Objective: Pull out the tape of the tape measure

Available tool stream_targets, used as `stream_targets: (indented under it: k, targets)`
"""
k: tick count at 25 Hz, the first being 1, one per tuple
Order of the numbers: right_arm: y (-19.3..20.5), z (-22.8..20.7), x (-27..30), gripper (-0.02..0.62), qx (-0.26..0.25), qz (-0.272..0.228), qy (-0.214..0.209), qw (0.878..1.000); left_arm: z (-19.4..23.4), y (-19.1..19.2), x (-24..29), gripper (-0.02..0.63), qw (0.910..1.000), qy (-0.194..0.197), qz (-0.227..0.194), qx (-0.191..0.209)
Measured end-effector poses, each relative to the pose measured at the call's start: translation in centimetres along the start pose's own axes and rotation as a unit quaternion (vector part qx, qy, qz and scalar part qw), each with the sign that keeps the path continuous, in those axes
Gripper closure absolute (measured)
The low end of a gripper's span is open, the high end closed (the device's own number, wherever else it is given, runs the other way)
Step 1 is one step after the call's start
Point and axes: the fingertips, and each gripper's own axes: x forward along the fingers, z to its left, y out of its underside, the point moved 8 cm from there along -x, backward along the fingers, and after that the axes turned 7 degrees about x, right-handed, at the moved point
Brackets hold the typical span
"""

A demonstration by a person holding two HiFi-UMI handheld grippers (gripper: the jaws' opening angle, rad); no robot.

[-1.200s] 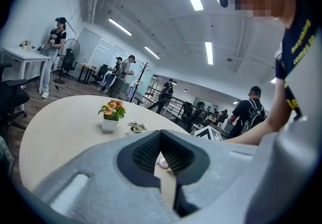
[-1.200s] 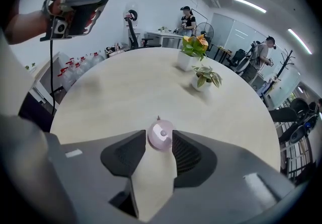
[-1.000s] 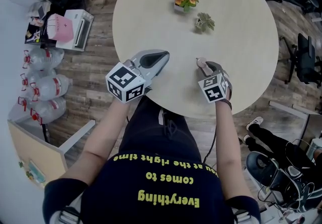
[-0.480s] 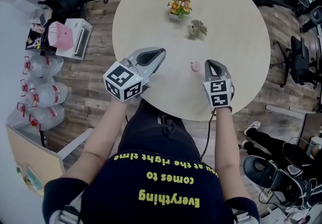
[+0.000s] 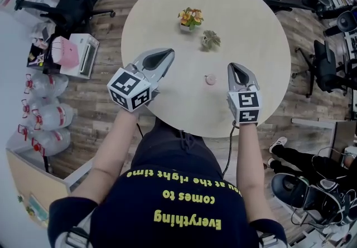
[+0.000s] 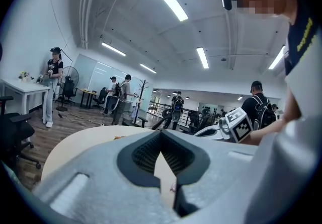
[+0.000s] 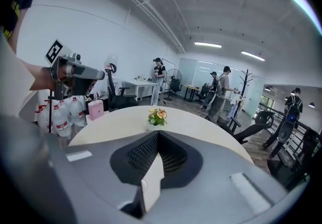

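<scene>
Left gripper (image 5: 167, 53) and right gripper (image 5: 234, 67) hang closed, empty, above the table (image 5: 262, 29). The tape measure (image 5: 210, 79), mid-frame between them, looks small, light, probably slippery: pin its case, pull the tape's end.

Navy yellow-lettered shirt (image 5: 167, 216); grey left tongs (image 5: 169, 52), right tongs (image 5: 232, 66).

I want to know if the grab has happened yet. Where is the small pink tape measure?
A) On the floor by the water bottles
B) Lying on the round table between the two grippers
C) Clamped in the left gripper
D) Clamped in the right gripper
B: the pink tape measure lies free on the table, between the left gripper and the right gripper, both shut on nothing.
</scene>
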Motion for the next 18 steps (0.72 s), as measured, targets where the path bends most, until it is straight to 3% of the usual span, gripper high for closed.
stream_targets:
  k: [8,18]
  targets:
    - [-4.5,-0.5,-2.7,0.583,0.034,-0.079,0.001,0.996,0.3,-2.7,-0.1,0.604,0.9989,-0.022,-0.027,0.032]
    - [-8.7,-0.1,-6.1,0.583,0.053,-0.183,0.011,0.982,-0.3,-5.0,-1.0,0.604,0.9954,-0.038,-0.057,0.068]
